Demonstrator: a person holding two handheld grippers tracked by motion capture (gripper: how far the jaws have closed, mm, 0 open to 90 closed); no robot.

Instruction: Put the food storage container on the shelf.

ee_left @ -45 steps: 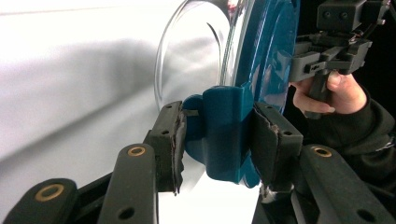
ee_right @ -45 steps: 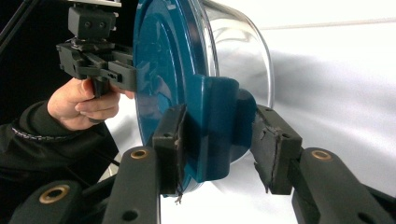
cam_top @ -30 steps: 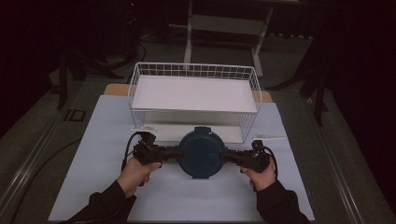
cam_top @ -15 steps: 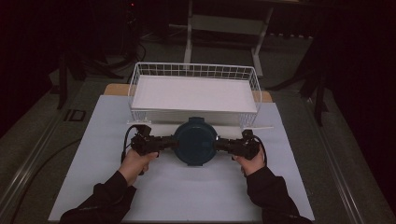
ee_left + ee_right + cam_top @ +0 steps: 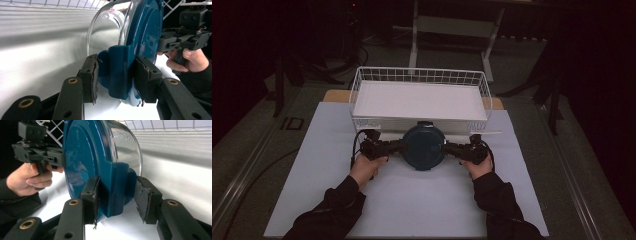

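Note:
A round glass container with a dark teal lid (image 5: 424, 147) sits between my two grippers, just in front of the wire basket (image 5: 419, 76). My left gripper (image 5: 398, 146) is shut on the lid's left side tab (image 5: 116, 72), with both pads pressed against it. My right gripper (image 5: 451, 148) is shut on the opposite tab (image 5: 113, 187). The clear glass bowl (image 5: 105, 27) shows beneath the lid in both gripper views. Each gripper view also shows the other hand and its gripper behind the lid. I cannot tell whether the container rests on the table or hangs above it.
The white wire basket has a flat white liner (image 5: 419, 100) and stands at the back of the white sheet (image 5: 412, 205) covering the table. A wooden edge (image 5: 334, 95) shows beside the basket. Dark floor and metal stand legs (image 5: 414, 35) lie beyond.
Both grippers have carried the container away from the person, from mid-sheet up to the basket's front wall. Both stay shut on the lid tabs.

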